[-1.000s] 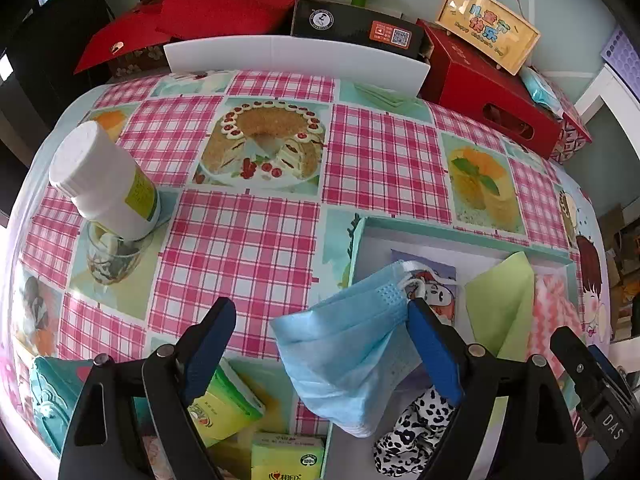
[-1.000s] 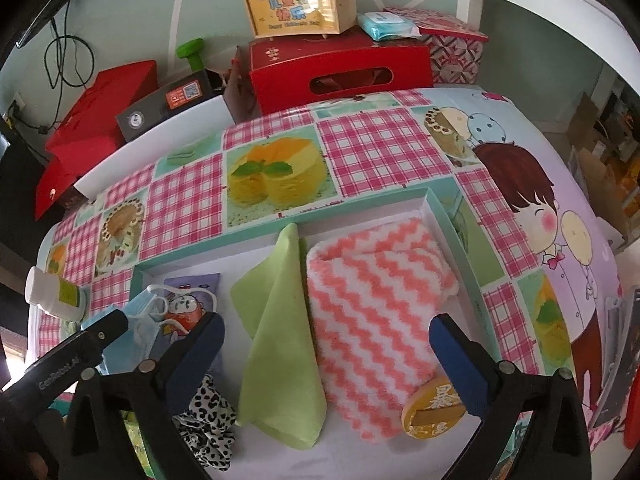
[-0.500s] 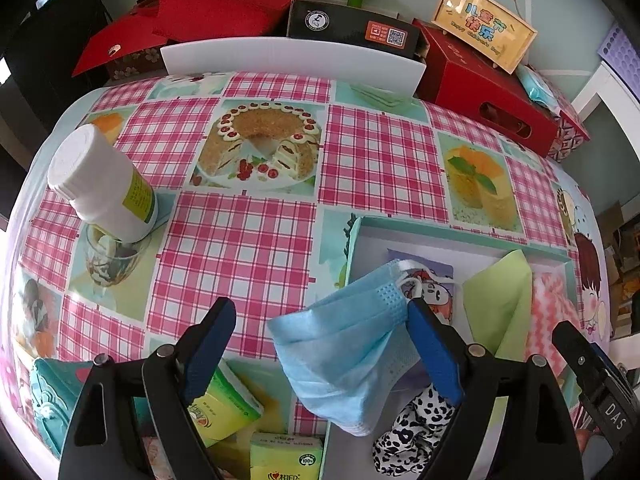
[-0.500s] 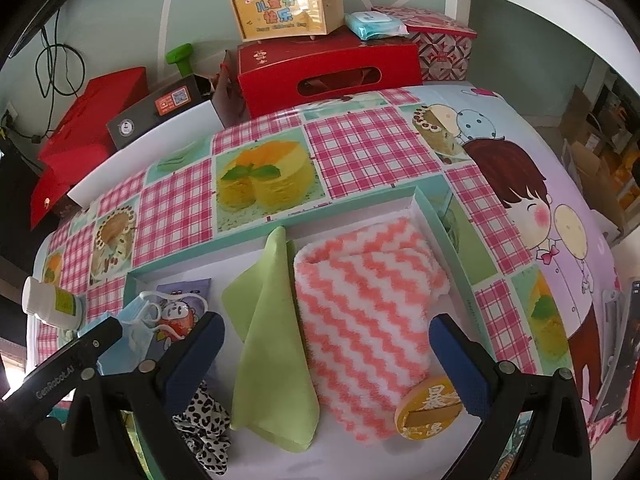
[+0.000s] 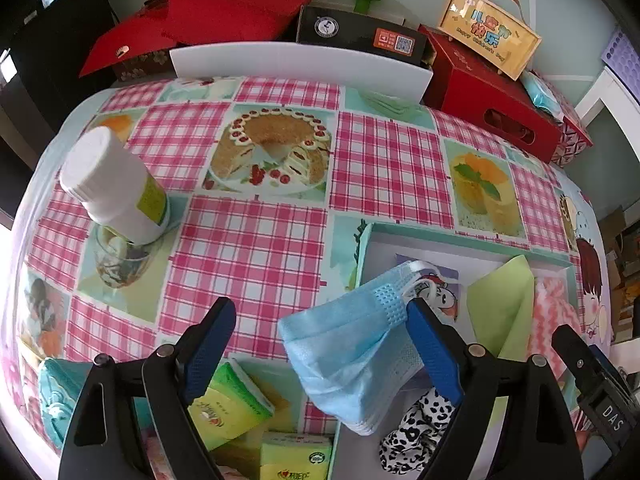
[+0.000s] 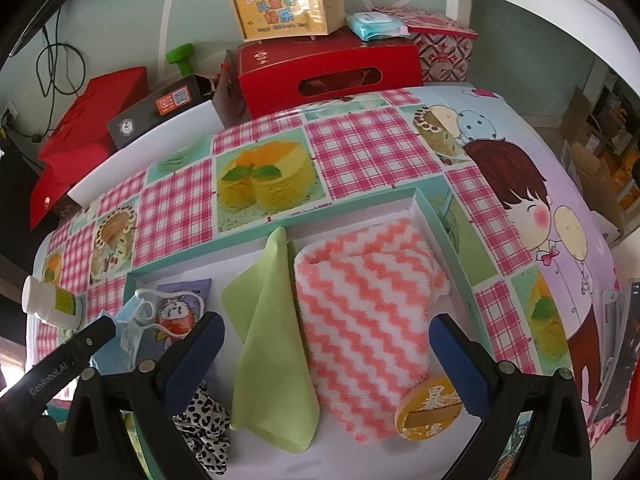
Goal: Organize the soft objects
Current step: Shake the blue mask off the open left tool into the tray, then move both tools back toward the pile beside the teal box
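Observation:
A blue face mask [image 5: 356,356] hangs off the inner side of the right finger of my left gripper [image 5: 320,340], over the left edge of the teal tray [image 5: 432,232]. The jaws stand wide apart, so the mask is draped, not clamped. The mask also shows in the right wrist view [image 6: 120,340]. The tray [image 6: 360,204] holds a green cloth [image 6: 272,340], a pink zigzag towel [image 6: 368,320], a leopard-print scrunchie [image 6: 204,428] and a cartoon pouch [image 6: 176,312]. My right gripper [image 6: 324,356] is open and empty above the cloth and towel.
A white bottle [image 5: 116,188] lies tilted on the checked tablecloth at the left. Green tissue packs [image 5: 228,404] and a teal item [image 5: 56,396] sit near the front edge. A round yellow tin [image 6: 428,412] sits in the tray. Red boxes [image 6: 328,72] line the back.
The views have shifted only slightly. The mask still hangs on the left gripper's right finger, and both grippers stay open.

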Available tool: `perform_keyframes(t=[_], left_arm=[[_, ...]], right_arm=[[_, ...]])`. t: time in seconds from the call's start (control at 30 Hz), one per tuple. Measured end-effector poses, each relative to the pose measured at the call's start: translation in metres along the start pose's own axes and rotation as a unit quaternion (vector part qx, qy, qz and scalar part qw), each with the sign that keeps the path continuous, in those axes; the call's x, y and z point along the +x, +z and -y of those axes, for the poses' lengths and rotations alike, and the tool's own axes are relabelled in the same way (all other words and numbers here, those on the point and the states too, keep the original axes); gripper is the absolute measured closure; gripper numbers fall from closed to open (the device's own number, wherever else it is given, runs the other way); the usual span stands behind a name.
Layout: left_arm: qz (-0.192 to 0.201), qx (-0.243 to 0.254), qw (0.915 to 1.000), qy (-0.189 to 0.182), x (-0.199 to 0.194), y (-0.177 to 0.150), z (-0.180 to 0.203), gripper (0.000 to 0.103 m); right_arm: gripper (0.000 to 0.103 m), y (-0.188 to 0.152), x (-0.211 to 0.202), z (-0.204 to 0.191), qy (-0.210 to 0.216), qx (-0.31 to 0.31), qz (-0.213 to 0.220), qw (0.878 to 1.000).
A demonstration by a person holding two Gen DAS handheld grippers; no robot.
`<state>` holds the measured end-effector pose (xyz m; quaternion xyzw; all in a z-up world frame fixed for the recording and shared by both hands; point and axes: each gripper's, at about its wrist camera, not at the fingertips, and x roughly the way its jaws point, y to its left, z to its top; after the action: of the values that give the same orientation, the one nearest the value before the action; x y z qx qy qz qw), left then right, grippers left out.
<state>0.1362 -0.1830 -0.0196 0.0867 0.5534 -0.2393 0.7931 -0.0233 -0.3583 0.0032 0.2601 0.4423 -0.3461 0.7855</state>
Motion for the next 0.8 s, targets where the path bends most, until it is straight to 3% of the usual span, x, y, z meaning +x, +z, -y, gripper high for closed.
perform_keyframes(t=[0.3,0.6,0.8], left_arm=[[0.029,-0.008,0.9995,0.002,-0.037,0.003,-0.024,0.016],[0.049,-0.063,0.9968,0.008,-0.063,-0.003,-0.074,0.016],[0.058,-0.084,0.9948,0.008,-0.072,-0.009,-0.093,0.016]], right_arm=[[0.000,0.000,-0.023,-0.023,0.016,-0.036,0.020,0.999],[0.000,-0.003,-0.043,-0.054,0.041,-0.069,0.041,0.996],[0.000,-0.004,-0.063,-0.069,0.071,-0.082,0.090,0.990]])
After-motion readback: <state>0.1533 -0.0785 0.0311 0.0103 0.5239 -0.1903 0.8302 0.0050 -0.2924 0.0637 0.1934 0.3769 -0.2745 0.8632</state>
